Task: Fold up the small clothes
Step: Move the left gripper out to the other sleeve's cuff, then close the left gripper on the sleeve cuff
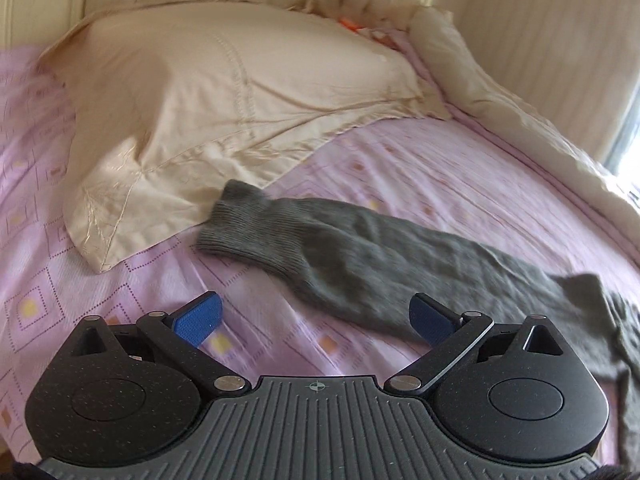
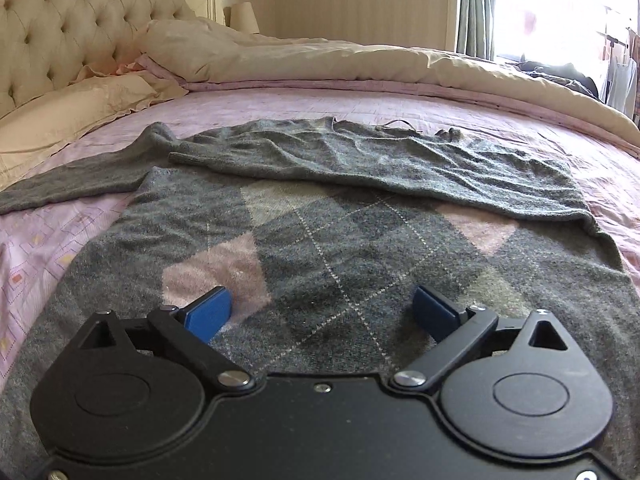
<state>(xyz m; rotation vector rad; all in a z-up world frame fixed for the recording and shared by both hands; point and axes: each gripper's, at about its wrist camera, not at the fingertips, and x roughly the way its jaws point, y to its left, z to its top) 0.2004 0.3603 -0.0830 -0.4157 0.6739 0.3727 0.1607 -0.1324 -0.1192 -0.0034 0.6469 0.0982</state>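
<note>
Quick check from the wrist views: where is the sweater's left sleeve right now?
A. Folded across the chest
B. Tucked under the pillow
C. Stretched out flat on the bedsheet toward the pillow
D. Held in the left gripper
C: the sleeve lies flat on the bedsheet, its cuff near the pillow, and the left gripper is open and holds nothing.

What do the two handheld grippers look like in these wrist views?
Both match: the left gripper and right gripper have matte black bodies with round side housings, silver pivot screws and blue textured fingertip pads. The left's base is ribbed grey with a small crosshair mark. No cables or sleeves show.
</note>
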